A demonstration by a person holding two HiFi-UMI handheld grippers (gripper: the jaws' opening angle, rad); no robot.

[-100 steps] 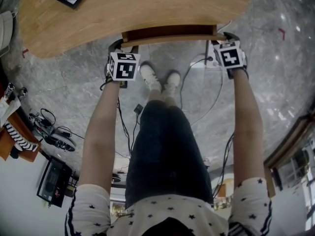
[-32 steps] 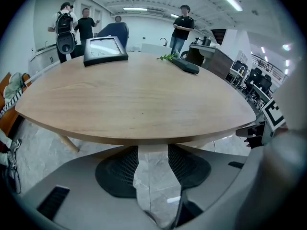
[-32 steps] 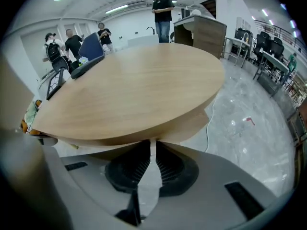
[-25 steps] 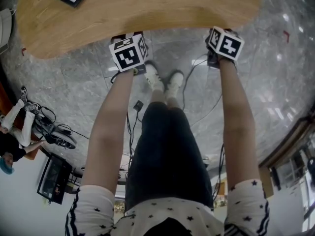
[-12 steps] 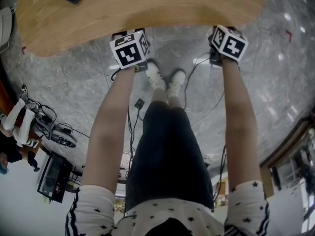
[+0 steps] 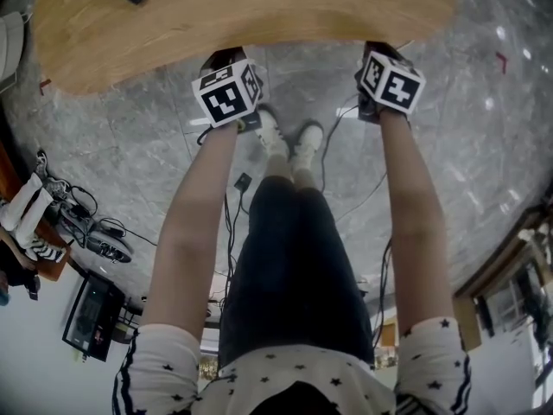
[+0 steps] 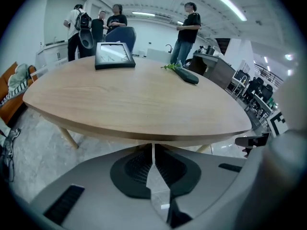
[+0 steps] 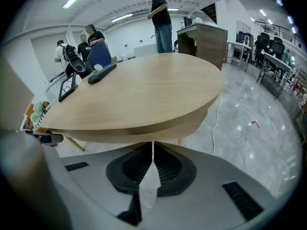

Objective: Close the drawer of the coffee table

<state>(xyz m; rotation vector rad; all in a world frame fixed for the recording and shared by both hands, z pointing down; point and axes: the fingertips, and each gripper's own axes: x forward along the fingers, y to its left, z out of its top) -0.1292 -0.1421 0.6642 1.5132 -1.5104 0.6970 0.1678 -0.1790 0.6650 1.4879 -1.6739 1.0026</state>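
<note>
Drawer pushed right in under the coffee table, showing only as a wooden band tucked just below the rim of the top, at 12 o'clock from both claws. Nothing of it juts past the table edge in the head view.

Table: pale wood, rounded top, filling the 12 o'clock side of the head view, standing on a grey marbled floor.

Two bare arms reaching from 6 o'clock toward the table edge, legs and white shoes between them.

Left gripper at 11 o'clock from the shoes, close up to the table rim but not touching it. Jaws just been closing, now clenched, dark pads meeting along a thin seam with nothing between them.

Right gripper at 1 o'clock from the shoes, likewise close to the rim and clear of it. Jaws just been closing too, now pressed together on nothing.

On the tabletop, well away from both claws: a black picture frame at 11 o'clock in the left gripper view, propped up and tilted back; a dark oblong thing at 1 o'clock, green sprig beside it, too small to name.

Thin cables trailing over the floor near the shoes.
</note>
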